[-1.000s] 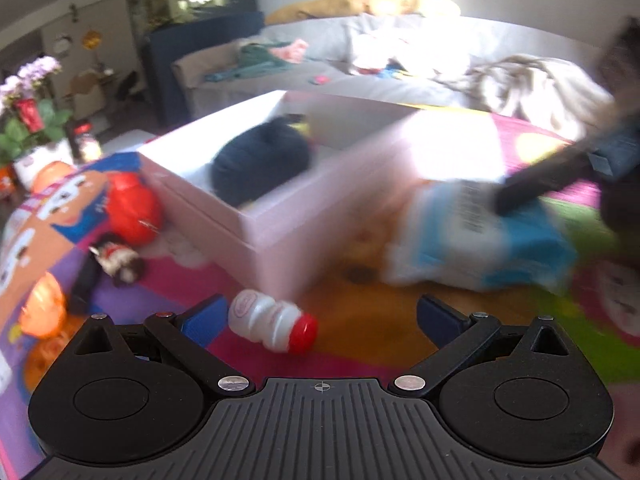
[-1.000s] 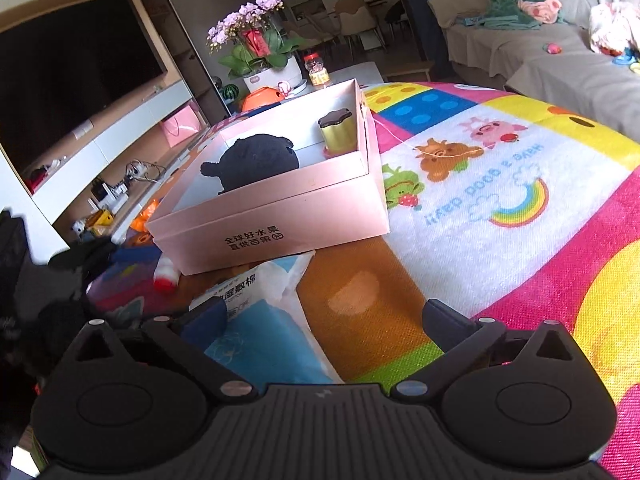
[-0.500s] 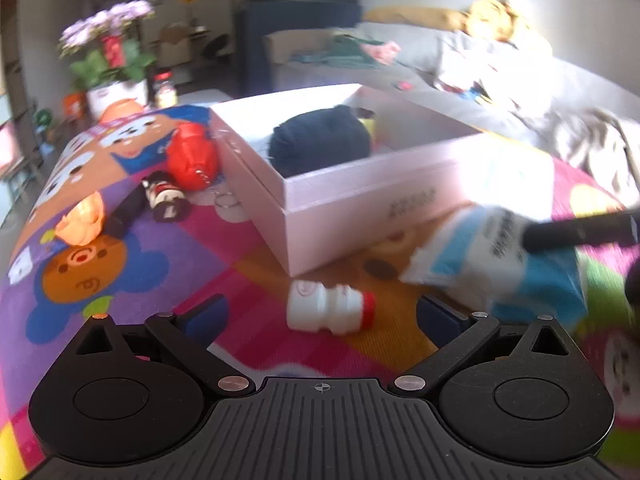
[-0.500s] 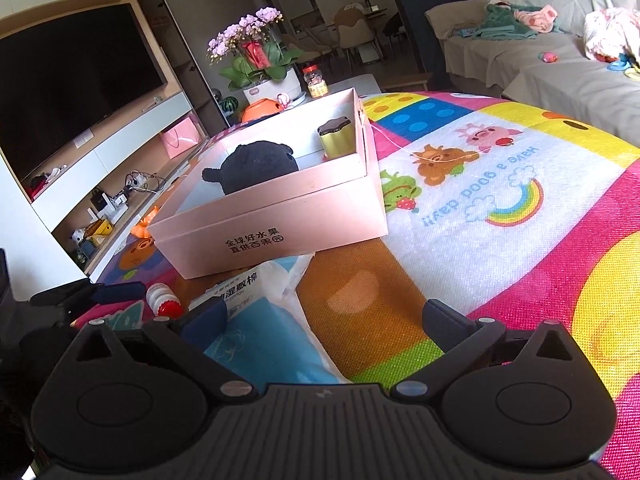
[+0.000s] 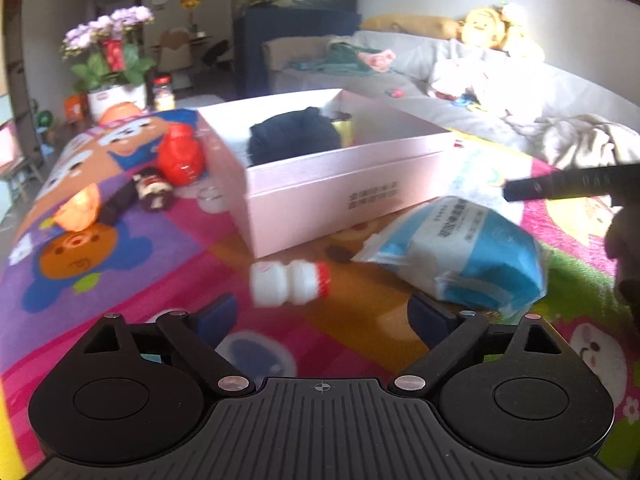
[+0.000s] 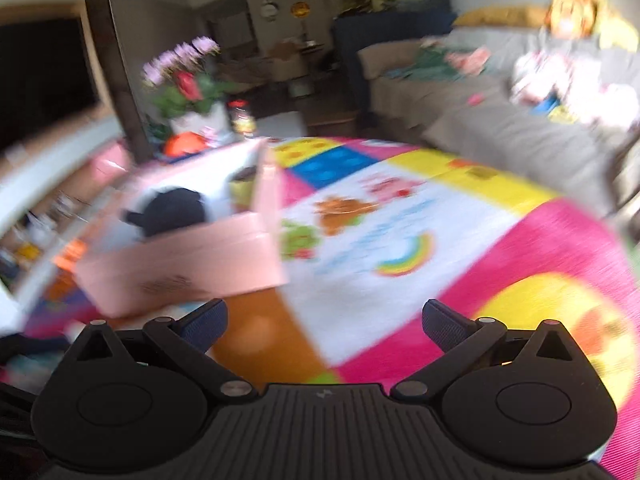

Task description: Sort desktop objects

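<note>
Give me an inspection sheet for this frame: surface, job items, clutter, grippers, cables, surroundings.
Surface: colourful cartoon play mat.
Job's things: small white bottle lying on its side; blue-white packet beside it; pink box holding a dark plush.
Clutter: red toy, orange toy left of the box.
Grippers: left gripper open, empty; right gripper open, empty.
Cables: nothing seen.
Surroundings: grey sofa, potted flowers.

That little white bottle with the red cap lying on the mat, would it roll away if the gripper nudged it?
Probably: the bottle lies on its side and looks round, so a sideways nudge could roll it. Its waisted, smooth-looking plastic may slip between the open left gripper fingers.
</note>
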The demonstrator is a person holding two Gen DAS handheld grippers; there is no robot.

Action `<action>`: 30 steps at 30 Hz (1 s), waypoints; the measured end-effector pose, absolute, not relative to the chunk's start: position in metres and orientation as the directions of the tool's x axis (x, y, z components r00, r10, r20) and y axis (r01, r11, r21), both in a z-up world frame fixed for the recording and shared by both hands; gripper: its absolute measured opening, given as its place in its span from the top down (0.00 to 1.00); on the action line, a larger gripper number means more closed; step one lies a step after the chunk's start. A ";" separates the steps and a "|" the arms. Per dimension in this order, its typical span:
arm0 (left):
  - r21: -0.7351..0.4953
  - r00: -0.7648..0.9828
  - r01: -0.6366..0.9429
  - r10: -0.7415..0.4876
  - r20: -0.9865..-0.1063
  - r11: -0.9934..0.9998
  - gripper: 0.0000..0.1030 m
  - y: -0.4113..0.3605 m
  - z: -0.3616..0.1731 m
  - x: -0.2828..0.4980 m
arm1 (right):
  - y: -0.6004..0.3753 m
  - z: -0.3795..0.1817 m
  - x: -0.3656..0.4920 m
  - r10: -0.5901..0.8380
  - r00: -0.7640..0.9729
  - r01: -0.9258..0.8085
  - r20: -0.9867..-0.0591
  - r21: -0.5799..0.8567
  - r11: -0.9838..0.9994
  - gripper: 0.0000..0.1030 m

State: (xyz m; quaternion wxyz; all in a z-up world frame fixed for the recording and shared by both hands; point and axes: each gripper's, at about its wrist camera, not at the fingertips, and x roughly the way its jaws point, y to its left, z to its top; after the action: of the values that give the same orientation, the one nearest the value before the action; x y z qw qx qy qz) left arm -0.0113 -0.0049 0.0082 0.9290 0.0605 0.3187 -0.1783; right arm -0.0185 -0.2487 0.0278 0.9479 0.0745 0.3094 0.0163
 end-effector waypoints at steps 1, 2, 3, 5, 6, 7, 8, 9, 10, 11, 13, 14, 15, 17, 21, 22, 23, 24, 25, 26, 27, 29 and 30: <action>0.009 0.739 0.347 -0.268 -0.618 0.938 0.07 -0.003 0.008 -0.012 | -0.246 0.026 -0.018 0.058 0.801 0.009 -0.596 0.110 0.994 0.00; 0.013 0.745 0.325 -0.247 -0.620 0.946 0.07 0.000 0.008 -0.012 | -0.243 0.023 -0.018 0.055 0.792 -0.006 -0.608 0.082 0.997 0.00; 0.005 0.748 0.306 -0.237 -0.620 0.952 0.06 0.005 0.008 -0.012 | -0.239 0.021 -0.019 0.066 0.783 -0.029 -0.619 0.069 0.997 0.00; -0.021 0.749 0.270 -0.224 -0.623 0.963 0.05 0.014 0.008 -0.011 | -0.230 0.019 -0.022 0.135 0.761 -0.109 -0.634 0.081 0.991 0.00; -0.038 0.747 0.251 -0.218 -0.628 0.967 0.05 0.018 0.008 -0.010 | -0.224 0.019 -0.025 0.181 0.751 -0.159 -0.635 0.092 0.983 0.00; -0.055 0.744 0.235 -0.216 -0.633 0.971 0.05 0.021 0.007 -0.008 | -0.218 0.019 -0.027 0.217 0.742 -0.204 -0.634 0.094 0.974 0.00; -0.067 0.741 0.222 -0.213 -0.637 0.973 0.04 0.023 0.007 -0.007 | -0.211 0.019 -0.029 0.234 0.738 -0.236 -0.633 0.083 0.968 0.00; -0.072 0.741 0.215 -0.211 -0.638 0.974 0.04 0.024 0.007 -0.007 | -0.205 0.019 -0.031 0.239 0.737 -0.256 -0.632 0.066 0.964 0.00; -0.072 0.742 0.216 -0.212 -0.636 0.974 0.04 0.024 0.007 -0.008 | -0.200 0.018 -0.033 0.236 0.737 -0.268 -0.634 0.047 0.962 0.00; -0.070 0.744 0.223 -0.216 -0.632 0.972 0.03 0.023 0.007 -0.009 | -0.197 0.017 -0.033 0.233 0.734 -0.274 -0.638 0.036 0.961 0.00; -0.060 0.750 0.241 -0.225 -0.622 0.969 0.03 0.021 0.007 -0.012 | -0.195 0.015 -0.032 0.230 0.719 -0.274 -0.656 0.037 0.961 0.00; -0.052 0.754 0.250 -0.228 -0.616 0.967 0.03 0.019 0.007 -0.014 | -0.196 0.013 -0.030 0.228 0.708 -0.268 -0.668 0.044 0.962 0.00; -0.043 0.757 0.259 -0.230 -0.612 0.965 0.03 0.017 0.008 -0.016 | -0.197 0.011 -0.029 0.226 0.699 -0.260 -0.678 0.053 0.964 0.00; -0.024 0.763 0.269 -0.228 -0.605 0.963 0.03 0.013 0.008 -0.018 | -0.200 0.010 -0.028 0.234 0.694 -0.254 -0.681 0.072 0.964 0.00; -0.010 0.764 0.294 -0.241 -0.599 0.956 0.03 0.006 0.010 -0.022 | -0.201 0.009 -0.029 0.234 0.691 -0.249 -0.684 0.079 0.965 0.00; -0.015 0.760 0.304 -0.252 -0.599 0.952 0.03 0.004 0.010 -0.024 | -0.202 0.009 -0.030 0.232 0.690 -0.243 -0.686 0.083 0.966 0.00; -0.017 0.757 0.315 -0.262 -0.599 0.949 0.03 0.002 0.010 -0.025 | -0.201 0.009 -0.030 0.228 0.687 -0.239 -0.690 0.082 0.967 0.00; -0.015 0.756 0.324 -0.268 -0.597 0.946 0.03 0.000 0.010 -0.027 | -0.199 0.010 -0.030 0.223 0.683 -0.241 -0.695 0.073 0.968 0.00; -0.014 0.755 0.333 -0.275 -0.595 0.943 0.03 -0.002 0.011 -0.030 | -0.197 0.010 -0.030 0.217 0.673 -0.256 -0.707 0.052 0.965 0.00; -0.018 0.752 0.342 -0.285 -0.595 0.940 0.03 -0.003 0.010 -0.031 | -0.195 0.011 -0.028 0.217 0.656 -0.286 -0.723 0.028 0.958 0.00; -0.028 0.744 0.354 -0.300 -0.597 0.935 0.03 -0.004 0.010 -0.032 | -0.196 0.013 -0.026 0.223 0.642 -0.301 -0.734 0.026 0.953 0.00; -0.047 0.728 0.381 -0.331 -0.601 0.923 0.03 -0.007 0.009 -0.035 | -0.208 0.019 -0.025 0.232 0.658 -0.242 -0.717 0.090 0.966 0.00; -0.046 0.725 0.390 -0.337 -0.601 0.920 0.03 -0.009 0.009 -0.037 | -0.214 0.022 -0.025 0.251 0.662 -0.223 -0.706 0.134 0.966 0.00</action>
State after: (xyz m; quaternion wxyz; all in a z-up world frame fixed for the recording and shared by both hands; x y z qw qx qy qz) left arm -0.0365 -0.0090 0.0091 0.9277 0.0418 0.3150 -0.1959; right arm -0.0254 -0.2144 0.0223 0.9115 0.0180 0.3897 0.1301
